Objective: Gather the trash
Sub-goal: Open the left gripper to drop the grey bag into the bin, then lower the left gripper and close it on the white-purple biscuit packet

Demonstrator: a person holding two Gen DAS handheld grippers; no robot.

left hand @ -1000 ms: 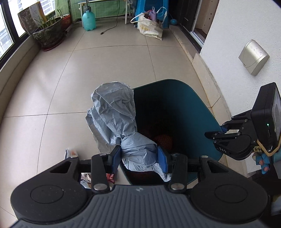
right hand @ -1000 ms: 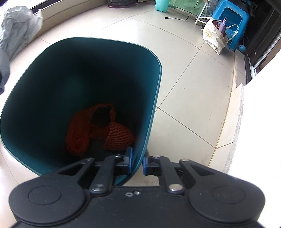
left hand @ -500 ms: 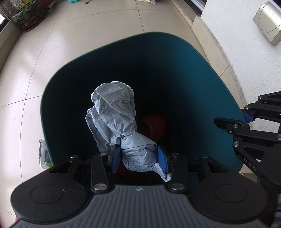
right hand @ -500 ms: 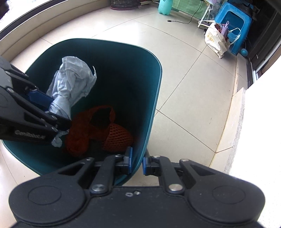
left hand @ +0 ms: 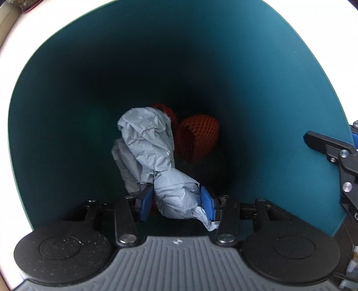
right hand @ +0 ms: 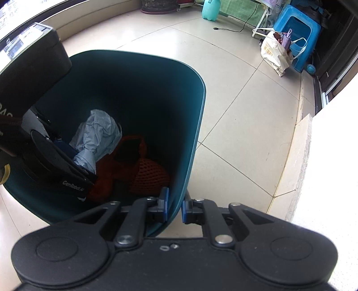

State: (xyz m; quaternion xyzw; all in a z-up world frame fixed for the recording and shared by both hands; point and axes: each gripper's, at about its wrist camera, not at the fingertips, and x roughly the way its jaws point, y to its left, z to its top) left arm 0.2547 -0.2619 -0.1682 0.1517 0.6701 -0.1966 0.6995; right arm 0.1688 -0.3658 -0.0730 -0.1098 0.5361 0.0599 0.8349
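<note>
My left gripper is shut on a crumpled grey plastic bag and holds it deep inside the teal trash bin. Orange mesh netting lies at the bin's bottom just beyond the bag. In the right wrist view my right gripper is shut on the bin's near rim, one pad inside and one outside. The grey bag and the orange netting show inside the bin there, with the left gripper's body reaching in from the left.
The bin stands on a beige tiled floor beside a white wall. Far back are a white tote bag, a blue plastic stool, a teal jug and a black cable.
My left gripper has moved from above the bin's rim down into the bin with the grey bag still in it. My right gripper has kept its hold on the rim.
</note>
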